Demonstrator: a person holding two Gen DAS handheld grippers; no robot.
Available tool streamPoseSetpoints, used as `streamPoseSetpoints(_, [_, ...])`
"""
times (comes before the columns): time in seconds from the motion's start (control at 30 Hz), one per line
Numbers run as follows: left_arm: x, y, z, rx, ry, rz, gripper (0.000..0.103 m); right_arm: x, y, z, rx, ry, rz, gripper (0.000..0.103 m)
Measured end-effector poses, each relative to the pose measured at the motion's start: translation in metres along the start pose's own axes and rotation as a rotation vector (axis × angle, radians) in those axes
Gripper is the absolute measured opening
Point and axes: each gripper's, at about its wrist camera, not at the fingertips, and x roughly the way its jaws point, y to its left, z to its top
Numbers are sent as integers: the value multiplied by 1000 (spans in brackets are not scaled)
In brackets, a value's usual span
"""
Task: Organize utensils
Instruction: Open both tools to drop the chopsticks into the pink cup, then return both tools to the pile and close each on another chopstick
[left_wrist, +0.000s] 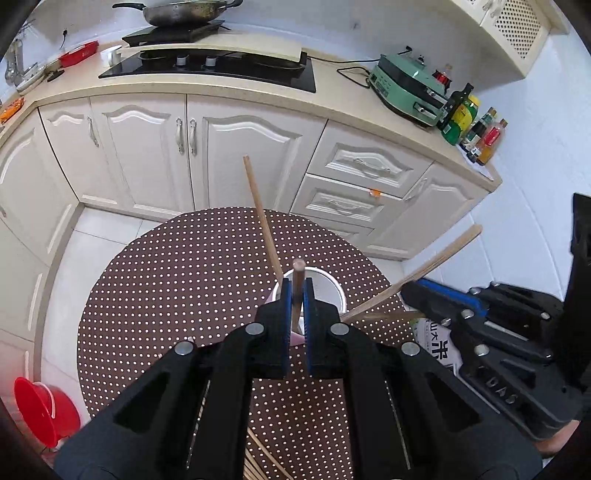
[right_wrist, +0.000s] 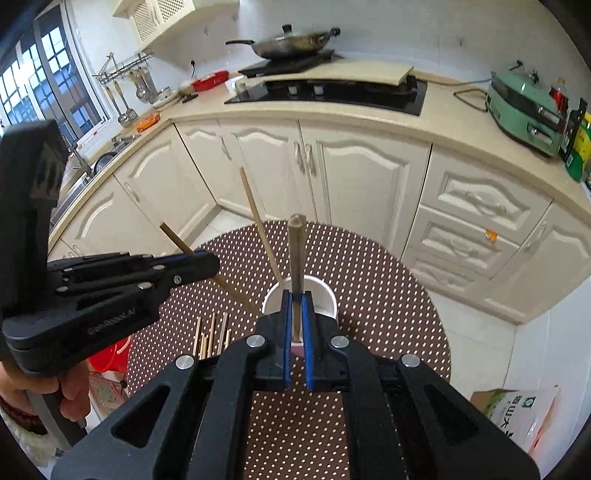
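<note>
Each gripper pinches one chopstick between nearly closed blue pads. The left gripper (left_wrist: 296, 295) holds its chopstick (left_wrist: 297, 291) mid-shaft, pointing forward along the jaws, the cup (left_wrist: 334, 286) just beyond its tips. The right gripper (right_wrist: 296, 306) grips another chopstick (right_wrist: 295, 258) the same way, above that cup's rim. One chopstick (left_wrist: 262, 218) already leans in the cup; loose ones (right_wrist: 210, 334) lie on the table (right_wrist: 388, 295), left of the right jaws. These sticks look light, stiff and smooth, likely to swivel or slip, so a mid-shaft grip suits best.
</note>
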Motion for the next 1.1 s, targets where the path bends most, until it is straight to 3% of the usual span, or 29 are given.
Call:
streamPoseSetpoints(0.2, [2, -2, -3, 9, 29, 11, 10, 1, 1, -5, 25, 18, 5, 6])
streamPoseSetpoints(0.27, [0, -4, -4, 13, 26, 16, 22, 0, 0, -7, 36, 16, 5, 7])
streamPoseSetpoints(0.33, [-4, -2, -6, 7, 8, 20, 52, -1, -1, -6, 51, 20, 8, 7])
streamPoseSetpoints(0.83, [-28, 7, -25, -17, -20, 33, 52, -16, 16, -17, 51, 4, 37, 9])
streamPoseSetpoints(1.1, [-33, 32, -48, -67, 3, 65, 53, -5, 38, -30, 25, 38, 65, 9])
